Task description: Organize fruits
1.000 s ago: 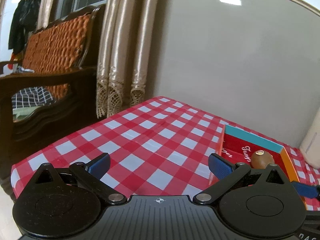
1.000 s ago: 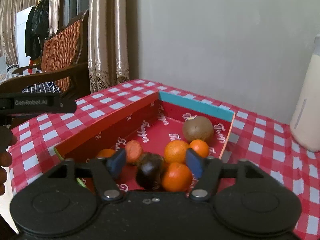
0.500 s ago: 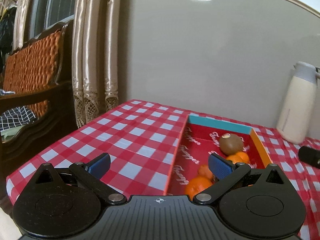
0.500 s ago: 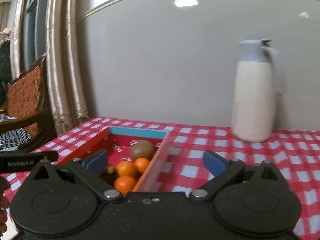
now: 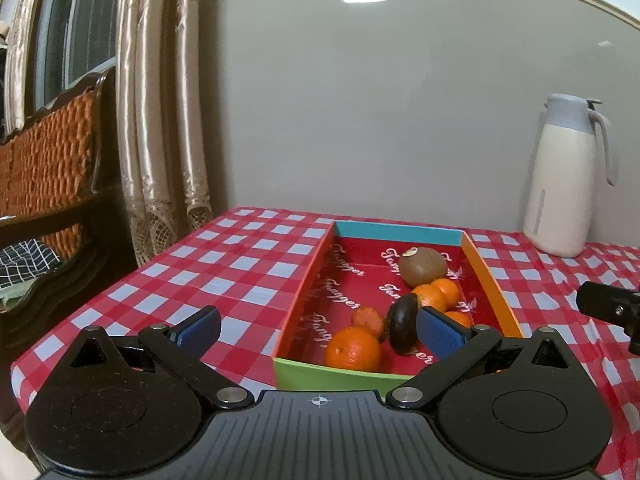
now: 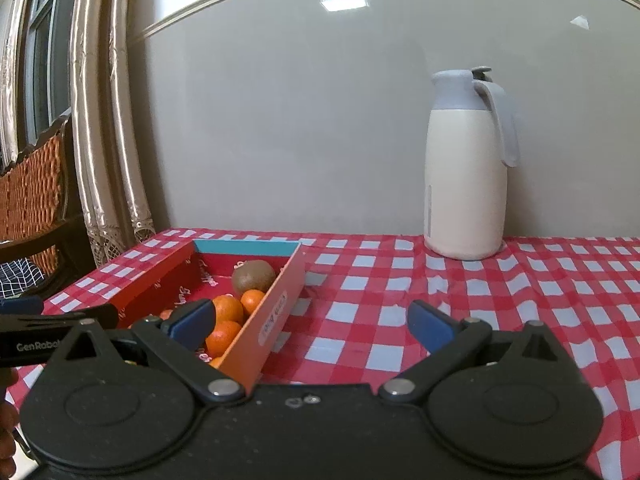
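The left gripper is held level and low over the near edge of the table, pointing toward the back wall; its blue fingers are spread wide and hold nothing; the near left corner of the box lies between them. The right gripper is likewise level and pointed at the wall, its fingers spread wide and empty, straddling the box's right wall, with the left finger over the fruit and the right finger over bare checked cloth.

The fruit sits inside the box: a kiwi toward the far end, oranges from the middle to the near end, and a dark fruit standing on edge among them, just beside the left gripper's right finger; whether they touch cannot be told. From the right wrist the kiwi and oranges show against the right wall.

A jug stands by the wall, well apart from the box; a chair and curtains stand left of the table.
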The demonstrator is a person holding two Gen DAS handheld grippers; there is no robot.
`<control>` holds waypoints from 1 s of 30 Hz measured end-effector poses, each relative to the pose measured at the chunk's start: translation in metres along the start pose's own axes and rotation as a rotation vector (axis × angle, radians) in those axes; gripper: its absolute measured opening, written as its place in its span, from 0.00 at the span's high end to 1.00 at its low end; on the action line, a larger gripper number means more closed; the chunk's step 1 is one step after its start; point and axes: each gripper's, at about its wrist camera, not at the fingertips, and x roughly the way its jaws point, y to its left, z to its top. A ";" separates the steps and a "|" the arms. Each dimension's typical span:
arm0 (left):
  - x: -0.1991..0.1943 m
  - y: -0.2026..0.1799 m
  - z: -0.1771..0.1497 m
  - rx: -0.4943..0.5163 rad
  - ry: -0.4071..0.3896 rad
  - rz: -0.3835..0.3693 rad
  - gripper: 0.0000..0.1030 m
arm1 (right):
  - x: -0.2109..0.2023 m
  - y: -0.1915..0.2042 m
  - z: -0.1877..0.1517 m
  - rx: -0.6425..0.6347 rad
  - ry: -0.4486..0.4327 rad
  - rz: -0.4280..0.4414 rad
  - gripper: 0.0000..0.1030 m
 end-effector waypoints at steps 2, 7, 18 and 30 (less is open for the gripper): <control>0.000 -0.001 0.000 -0.001 0.001 -0.001 0.00 | 0.000 0.000 -0.001 -0.003 0.001 -0.006 0.00; 0.000 -0.001 0.000 -0.007 -0.005 -0.002 0.00 | 0.001 -0.002 -0.001 0.008 0.006 -0.010 0.00; -0.008 0.002 0.001 -0.017 -0.055 -0.017 0.00 | 0.001 0.001 0.001 0.022 -0.018 -0.006 0.00; -0.088 0.014 0.014 -0.019 -0.021 -0.048 0.00 | -0.068 0.017 0.009 0.013 -0.028 -0.010 0.00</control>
